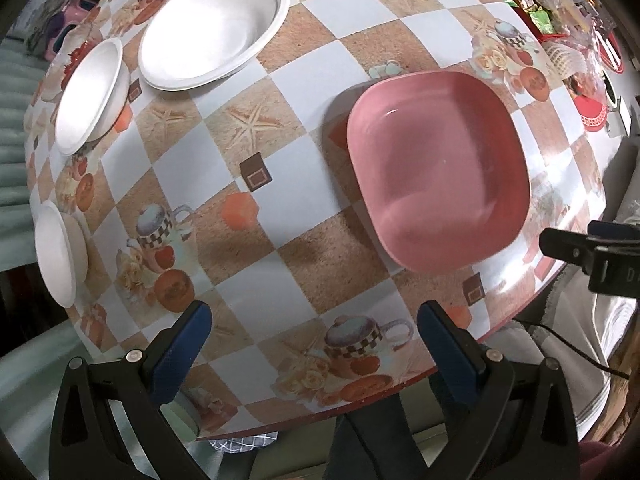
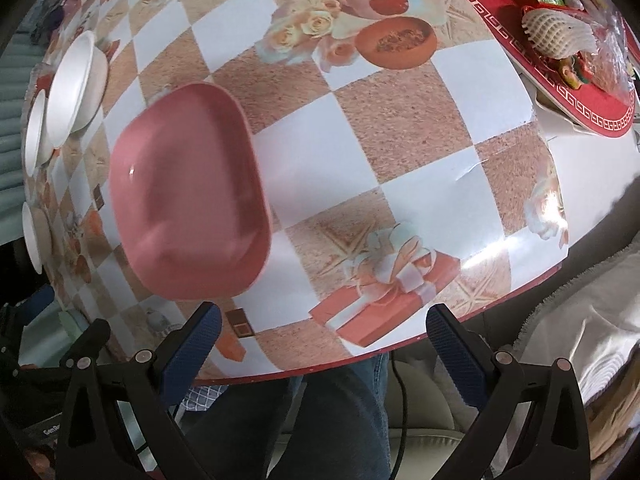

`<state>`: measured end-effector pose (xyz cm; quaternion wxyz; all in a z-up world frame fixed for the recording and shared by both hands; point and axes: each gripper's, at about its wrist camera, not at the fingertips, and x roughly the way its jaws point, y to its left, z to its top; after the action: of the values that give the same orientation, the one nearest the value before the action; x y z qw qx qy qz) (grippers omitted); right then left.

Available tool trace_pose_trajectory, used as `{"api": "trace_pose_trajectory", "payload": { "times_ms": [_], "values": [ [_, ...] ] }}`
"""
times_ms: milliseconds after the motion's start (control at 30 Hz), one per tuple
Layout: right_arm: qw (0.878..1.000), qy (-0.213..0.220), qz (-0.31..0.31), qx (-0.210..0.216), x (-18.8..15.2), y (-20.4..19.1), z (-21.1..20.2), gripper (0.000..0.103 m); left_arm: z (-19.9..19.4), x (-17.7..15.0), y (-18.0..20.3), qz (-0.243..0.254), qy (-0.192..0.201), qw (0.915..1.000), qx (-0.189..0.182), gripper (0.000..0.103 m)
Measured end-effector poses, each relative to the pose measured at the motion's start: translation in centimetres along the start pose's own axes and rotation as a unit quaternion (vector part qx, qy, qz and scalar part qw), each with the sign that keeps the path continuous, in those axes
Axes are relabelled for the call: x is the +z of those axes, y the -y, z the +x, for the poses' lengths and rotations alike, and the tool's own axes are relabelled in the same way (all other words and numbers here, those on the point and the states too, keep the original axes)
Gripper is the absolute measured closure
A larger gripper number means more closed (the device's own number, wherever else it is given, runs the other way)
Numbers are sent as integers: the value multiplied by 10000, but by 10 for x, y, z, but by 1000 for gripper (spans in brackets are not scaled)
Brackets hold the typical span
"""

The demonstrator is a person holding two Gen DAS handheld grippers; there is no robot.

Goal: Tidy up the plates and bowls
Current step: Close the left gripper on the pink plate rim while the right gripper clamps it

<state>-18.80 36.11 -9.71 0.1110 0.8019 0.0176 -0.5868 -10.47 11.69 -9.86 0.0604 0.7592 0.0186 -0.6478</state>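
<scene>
A pink square plate [image 1: 438, 168] lies on the checkered table, right of centre in the left wrist view; in the right wrist view the pink plate [image 2: 188, 196] lies at the left. A large white plate [image 1: 214, 24] and a white bowl [image 1: 90, 94] sit at the far left, and another white bowl [image 1: 58, 252] sits at the left edge. The white bowls [image 2: 74, 88] show small at the far left of the right wrist view. My left gripper [image 1: 314, 318] is open and empty over the table's near edge. My right gripper [image 2: 324, 322] is open and empty, near the pink plate's near rim.
The table [image 1: 280, 128] has a patterned cloth and a red front edge [image 2: 360, 356]. A red tray [image 2: 560, 80] with snacks and wrapped items stands at the back right. The right gripper's body [image 1: 592, 252] shows at the right of the left view. My legs are below the table edge.
</scene>
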Motion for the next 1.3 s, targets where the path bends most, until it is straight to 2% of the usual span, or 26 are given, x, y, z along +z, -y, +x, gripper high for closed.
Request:
{"api": "trace_pose_trajectory", "payload": {
  "times_ms": [467, 700, 767, 900, 1167, 1300],
  "values": [
    [9991, 163, -302, -258, 39, -11, 11, 0, 23, 31, -6, -526, 33, 9985, -122, 0],
    [9956, 489, -706, -373, 65, -32, 18, 0, 44, 48, 10, -519, 43, 9986, -15, 0],
    [9935, 510, -851, -566, 69, -37, 24, 0, 51, 51, 12, -521, 47, 9986, -6, 0],
    [9920, 538, -935, -656, 78, -46, 33, 0, 61, 57, 11, -612, 69, 9981, -14, 0],
    [9898, 744, -975, -730, 75, -52, 40, 0, 68, 53, -6, -924, 187, 9941, -531, 0],
    [9894, 745, -1003, -734, 57, -44, 44, 0, 72, 53, -11, -913, 136, 9942, -545, 0]
  ]
}}
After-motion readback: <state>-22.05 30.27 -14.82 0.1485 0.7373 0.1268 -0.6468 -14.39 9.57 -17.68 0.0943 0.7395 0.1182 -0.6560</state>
